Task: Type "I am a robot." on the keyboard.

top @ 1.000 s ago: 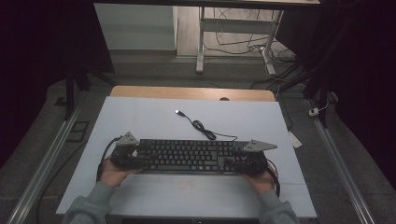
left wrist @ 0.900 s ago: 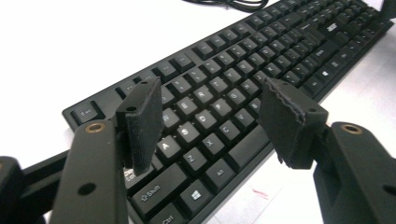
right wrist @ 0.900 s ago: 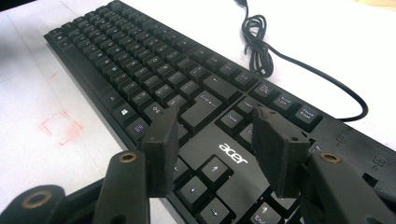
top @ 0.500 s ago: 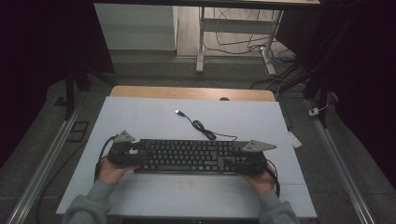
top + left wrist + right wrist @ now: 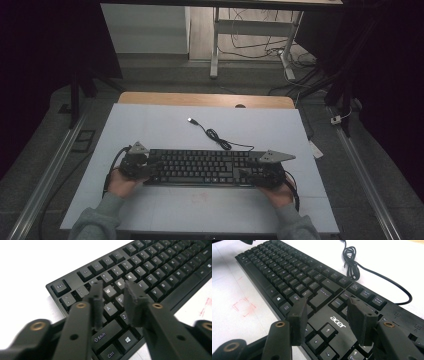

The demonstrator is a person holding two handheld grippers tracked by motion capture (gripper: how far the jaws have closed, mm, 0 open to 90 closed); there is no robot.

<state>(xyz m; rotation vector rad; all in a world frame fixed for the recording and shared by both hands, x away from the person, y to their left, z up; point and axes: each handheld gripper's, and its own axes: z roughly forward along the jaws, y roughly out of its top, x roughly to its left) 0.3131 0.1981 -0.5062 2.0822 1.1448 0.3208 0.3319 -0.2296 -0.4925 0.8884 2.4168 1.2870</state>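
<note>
A black Acer keyboard (image 5: 205, 167) lies across the white mat, and its cable (image 5: 215, 136) curls away to a USB plug (image 5: 190, 120). My left gripper (image 5: 150, 167) hangs over the keyboard's left end. In the left gripper view its jaws (image 5: 113, 286) stand above the W and S keys (image 5: 150, 272); they have just been closing, and nothing is between them. My right gripper (image 5: 247, 175) is over the right end. In the right gripper view it (image 5: 327, 302) is open above the arrow keys and logo (image 5: 287, 272), touching nothing that I can see.
The white mat (image 5: 250, 210) covers the table, with a wooden strip (image 5: 200, 99) at the back edge. A faint red square (image 5: 200, 197) is marked in front of the keyboard. A paper slip (image 5: 315, 149) lies at the right edge. Desk legs and cables stand beyond.
</note>
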